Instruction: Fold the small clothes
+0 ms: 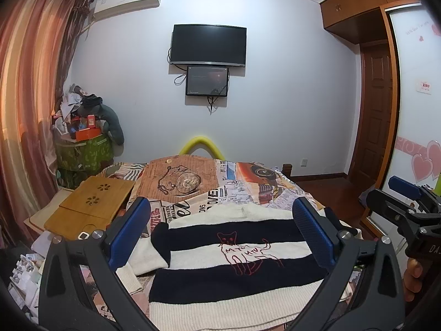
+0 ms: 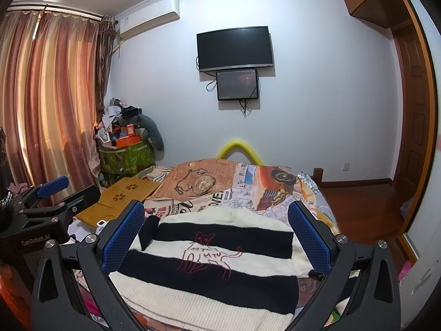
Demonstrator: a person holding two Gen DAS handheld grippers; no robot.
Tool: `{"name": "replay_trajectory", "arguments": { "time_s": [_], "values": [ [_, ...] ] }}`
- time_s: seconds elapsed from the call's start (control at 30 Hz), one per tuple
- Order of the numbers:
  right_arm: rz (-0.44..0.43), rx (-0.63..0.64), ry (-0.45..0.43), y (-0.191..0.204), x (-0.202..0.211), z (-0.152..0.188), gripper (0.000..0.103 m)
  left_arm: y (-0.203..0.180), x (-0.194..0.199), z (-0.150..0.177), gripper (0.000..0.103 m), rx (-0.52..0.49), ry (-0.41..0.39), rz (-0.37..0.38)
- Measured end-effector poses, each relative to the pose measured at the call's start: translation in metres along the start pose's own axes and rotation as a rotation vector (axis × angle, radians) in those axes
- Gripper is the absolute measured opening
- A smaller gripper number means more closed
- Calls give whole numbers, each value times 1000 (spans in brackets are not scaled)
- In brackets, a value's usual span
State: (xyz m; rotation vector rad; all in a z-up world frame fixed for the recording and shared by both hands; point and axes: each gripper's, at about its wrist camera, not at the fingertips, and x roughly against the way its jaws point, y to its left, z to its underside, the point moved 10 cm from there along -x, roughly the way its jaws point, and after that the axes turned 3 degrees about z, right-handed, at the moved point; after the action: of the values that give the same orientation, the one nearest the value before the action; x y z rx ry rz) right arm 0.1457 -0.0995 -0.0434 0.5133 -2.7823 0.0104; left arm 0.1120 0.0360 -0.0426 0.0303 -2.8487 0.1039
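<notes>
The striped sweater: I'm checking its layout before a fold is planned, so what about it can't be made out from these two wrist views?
- Striped sweater hem: cut off by the bottom edge in both wrist views.
- Its right sleeve: hidden behind the left claw's finger in the left wrist view.
- Its left sleeve end: covered by the right claw's finger in the right wrist view.
- Collar: too flat and pale to tell.

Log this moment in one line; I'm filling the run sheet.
left gripper: open | right gripper: open | striped sweater: flat on bed, ungrasped
</notes>
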Motion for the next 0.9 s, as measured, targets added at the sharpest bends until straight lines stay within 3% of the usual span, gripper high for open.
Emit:
{"name": "replay_trajectory", "arguments": {
  "time_s": [0.43,0.57,0.77,0.9],
  "values": [
    [23,17,46,-13,-33,2,103,9,-40,-7,103,-44,19,-11],
    [41,9,69,-27,-50,3,103,19,-74,-10,103,-61,38,-30],
    [87,34,109,-48,-87,8,103,47,-143,-1,103,6,149,-34],
    [112,49,171,-63,-122,21,103,71,-197,12,103,16,231,-92]
  ]
}}
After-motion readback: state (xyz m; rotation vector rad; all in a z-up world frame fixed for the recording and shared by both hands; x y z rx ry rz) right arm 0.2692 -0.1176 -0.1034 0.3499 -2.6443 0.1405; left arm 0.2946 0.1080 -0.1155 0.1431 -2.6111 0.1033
